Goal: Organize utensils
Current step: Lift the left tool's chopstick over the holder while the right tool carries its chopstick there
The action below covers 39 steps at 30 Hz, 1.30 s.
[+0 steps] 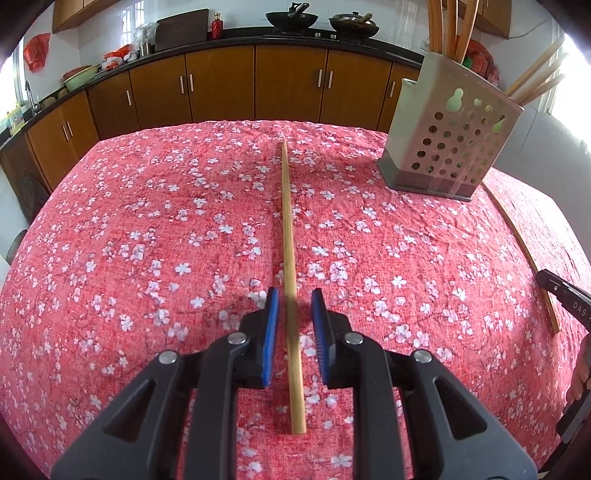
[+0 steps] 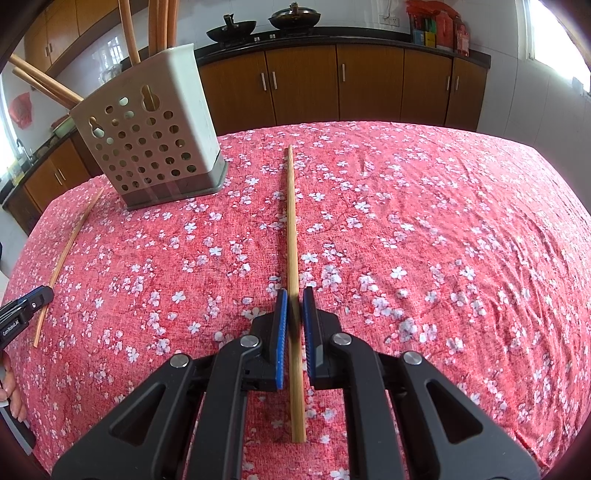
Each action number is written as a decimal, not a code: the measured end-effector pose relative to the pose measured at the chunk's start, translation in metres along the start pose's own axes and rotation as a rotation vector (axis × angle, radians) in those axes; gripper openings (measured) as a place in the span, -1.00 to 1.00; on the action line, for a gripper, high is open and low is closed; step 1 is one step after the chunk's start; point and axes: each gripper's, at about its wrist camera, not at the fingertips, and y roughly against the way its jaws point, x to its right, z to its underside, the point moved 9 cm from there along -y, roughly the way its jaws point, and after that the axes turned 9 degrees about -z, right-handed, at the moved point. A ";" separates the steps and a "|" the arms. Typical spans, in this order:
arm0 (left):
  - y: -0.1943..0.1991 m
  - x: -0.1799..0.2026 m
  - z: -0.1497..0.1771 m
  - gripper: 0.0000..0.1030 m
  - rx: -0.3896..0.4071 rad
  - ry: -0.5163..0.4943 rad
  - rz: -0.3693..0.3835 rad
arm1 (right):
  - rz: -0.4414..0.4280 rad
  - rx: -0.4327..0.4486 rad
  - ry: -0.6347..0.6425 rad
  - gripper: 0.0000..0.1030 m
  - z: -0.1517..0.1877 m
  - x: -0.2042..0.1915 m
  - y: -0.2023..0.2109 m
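Left wrist view: the left gripper hangs low over a table with a red flowered cloth. Its blue-padded fingers are parted, and a chopstick lies on the cloth between them, running straight away from the camera. There is a clear gap on each side of the stick, so the pads do not touch it. A perforated beige holder stands upright at the far right of the table, with several chopsticks sticking out of its top. A second chopstick lies flat on the cloth beside the holder's right side, and the tip of the right gripper sits over its near end at the frame's edge. Wooden cabinets and two woks line the back wall.

Right wrist view: the right gripper is poised over its own chopstick, which lies along the cloth between the fingers. The fingers are only narrowly parted here, close on either side of the stick, but whether they press it cannot be told. The holder stands at the far left, tilted in this lens, with chopsticks rising from it. The other chopstick lies at the left edge, with the left gripper at its near end.
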 end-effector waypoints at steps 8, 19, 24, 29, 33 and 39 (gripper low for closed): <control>0.005 -0.010 -0.006 -0.85 0.007 -0.003 -0.009 | -0.018 0.036 -0.023 -0.85 -0.004 0.001 0.019; 0.092 -0.013 -0.063 -0.85 0.244 0.051 0.063 | -0.044 0.266 0.009 -0.85 -0.054 -0.011 0.099; 0.116 -0.012 -0.082 -0.85 0.308 0.075 0.081 | -0.049 0.292 0.004 -0.85 -0.065 -0.005 0.103; 0.131 -0.007 -0.096 -0.85 0.343 0.063 0.100 | -0.071 0.317 -0.001 -0.86 -0.074 -0.004 0.112; 0.147 -0.001 -0.106 -0.85 0.371 0.053 0.133 | -0.118 0.362 -0.010 -0.86 -0.086 -0.011 0.130; 0.166 0.005 -0.116 -0.85 0.411 0.054 0.187 | -0.184 0.456 0.010 -0.86 -0.107 -0.030 0.165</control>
